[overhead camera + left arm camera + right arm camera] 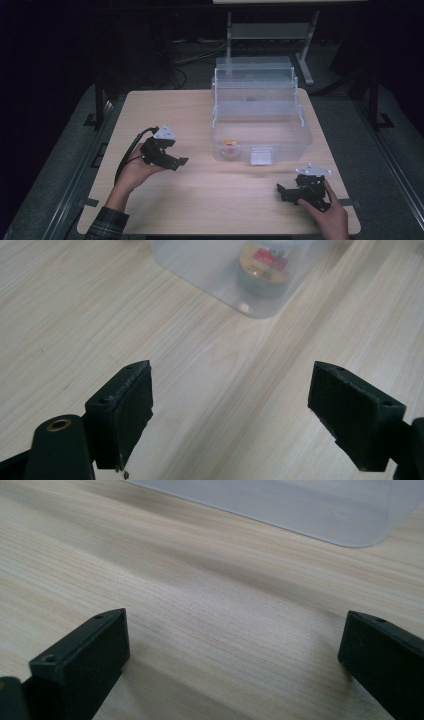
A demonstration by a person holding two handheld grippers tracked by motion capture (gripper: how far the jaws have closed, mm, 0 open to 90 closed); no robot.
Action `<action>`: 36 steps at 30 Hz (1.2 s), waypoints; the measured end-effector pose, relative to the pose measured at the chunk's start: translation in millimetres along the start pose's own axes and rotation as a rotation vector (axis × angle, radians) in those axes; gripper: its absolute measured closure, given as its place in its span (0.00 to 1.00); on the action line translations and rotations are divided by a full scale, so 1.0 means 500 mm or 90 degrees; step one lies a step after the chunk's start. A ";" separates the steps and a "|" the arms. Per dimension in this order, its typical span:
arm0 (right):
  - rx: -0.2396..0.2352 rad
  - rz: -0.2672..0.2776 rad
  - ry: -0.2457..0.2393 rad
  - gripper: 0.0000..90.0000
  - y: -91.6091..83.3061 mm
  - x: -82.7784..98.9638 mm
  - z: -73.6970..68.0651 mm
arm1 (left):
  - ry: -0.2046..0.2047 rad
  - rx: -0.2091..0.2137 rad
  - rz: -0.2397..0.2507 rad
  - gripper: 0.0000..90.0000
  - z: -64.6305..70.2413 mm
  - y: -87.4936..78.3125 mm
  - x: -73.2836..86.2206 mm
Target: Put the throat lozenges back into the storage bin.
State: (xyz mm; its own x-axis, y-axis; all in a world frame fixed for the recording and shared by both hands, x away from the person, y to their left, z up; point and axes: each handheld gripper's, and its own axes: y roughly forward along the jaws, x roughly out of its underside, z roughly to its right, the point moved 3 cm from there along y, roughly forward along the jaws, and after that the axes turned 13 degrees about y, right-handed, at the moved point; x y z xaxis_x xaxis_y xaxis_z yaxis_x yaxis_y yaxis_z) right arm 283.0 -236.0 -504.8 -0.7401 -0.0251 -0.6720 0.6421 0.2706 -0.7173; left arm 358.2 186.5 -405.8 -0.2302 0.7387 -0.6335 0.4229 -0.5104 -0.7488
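Left tongs (181, 161) spread, empty, above tabletop (220, 200), left of clear box (260, 140). Right tongs (281, 192) spread, empty, low near box's right front corner. Small round tin (230, 148) inside box, front-left corner.

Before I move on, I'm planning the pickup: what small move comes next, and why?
Probably ease the left gripper forward toward the clear box: it is open, empty, and already faces the small round container inside the box's near-left corner.
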 end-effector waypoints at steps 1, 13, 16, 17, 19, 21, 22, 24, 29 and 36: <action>0.000 0.000 0.000 0.00 0.000 0.000 0.000 | -0.002 -0.004 0.000 0.19 0.001 -0.001 0.004; 0.000 0.000 0.001 0.00 0.000 0.000 0.000 | -0.005 -0.036 0.002 0.18 0.018 -0.014 0.050; 0.000 0.000 0.001 0.00 0.000 0.000 0.000 | -0.004 -0.044 0.000 0.18 0.024 -0.014 0.063; 0.000 0.000 0.001 0.00 0.000 0.000 0.000 | -0.005 -0.046 -0.002 0.18 0.026 -0.015 0.068; 0.000 0.000 0.001 0.00 0.000 0.000 0.000 | -0.005 -0.051 -0.005 0.18 0.029 -0.015 0.079; 0.000 0.000 0.001 0.00 0.000 0.000 0.000 | -0.012 -0.057 -0.006 0.18 0.033 -0.015 0.091; 0.000 0.000 0.001 0.00 0.000 0.000 0.000 | -0.014 -0.059 -0.006 0.18 0.035 -0.014 0.097; 0.000 0.000 0.001 0.00 0.000 0.000 0.000 | -0.020 -0.059 -0.007 0.18 0.039 -0.014 0.110; 0.000 0.000 0.001 0.00 0.000 0.000 0.000 | -0.030 -0.065 -0.012 0.17 0.049 -0.013 0.139; 0.000 0.000 0.002 0.00 -0.001 0.001 0.000 | -0.042 -0.066 -0.019 0.16 0.063 -0.013 0.170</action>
State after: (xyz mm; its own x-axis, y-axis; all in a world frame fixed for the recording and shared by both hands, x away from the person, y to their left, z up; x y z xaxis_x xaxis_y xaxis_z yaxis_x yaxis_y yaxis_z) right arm 282.6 -235.9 -504.7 -0.7411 -0.0228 -0.6710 0.6416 0.2702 -0.7179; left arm 308.2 238.4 -461.0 -0.3002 0.7201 -0.6255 0.5024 -0.4381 -0.7454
